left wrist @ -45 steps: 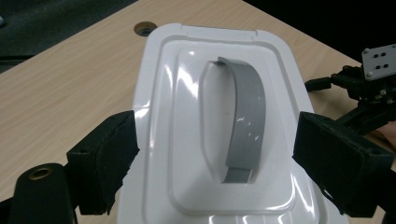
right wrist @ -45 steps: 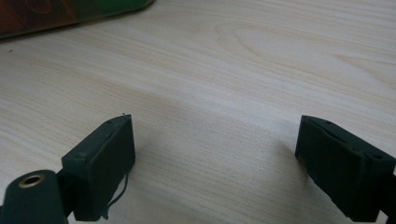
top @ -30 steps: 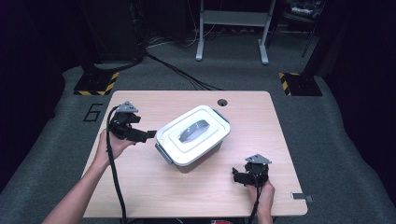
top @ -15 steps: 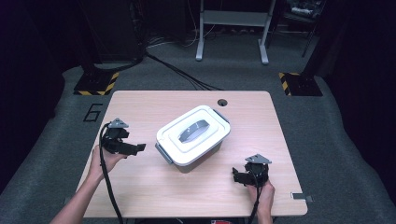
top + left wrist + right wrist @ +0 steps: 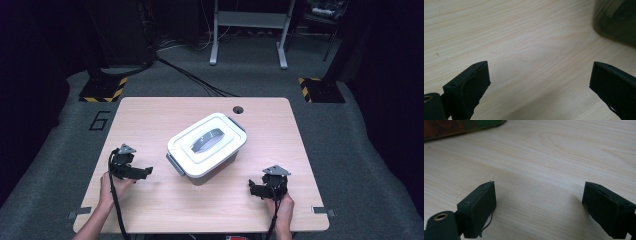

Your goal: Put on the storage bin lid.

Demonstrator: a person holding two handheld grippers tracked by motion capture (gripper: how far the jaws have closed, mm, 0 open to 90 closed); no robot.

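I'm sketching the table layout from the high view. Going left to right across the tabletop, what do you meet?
Left gripper → white-lidded storage box with its grey handle → right gripper. All are on or just above the wooden table; both grippers' jaws stand open and hold nothing.

**Lidded box at mid-table**

My nearest thing is a white-lidded storage box (image 5: 206,145) with a grey handle on top and grey side clasps; it sits closed, flat on the table, turned at an angle, its walls translucent and dark
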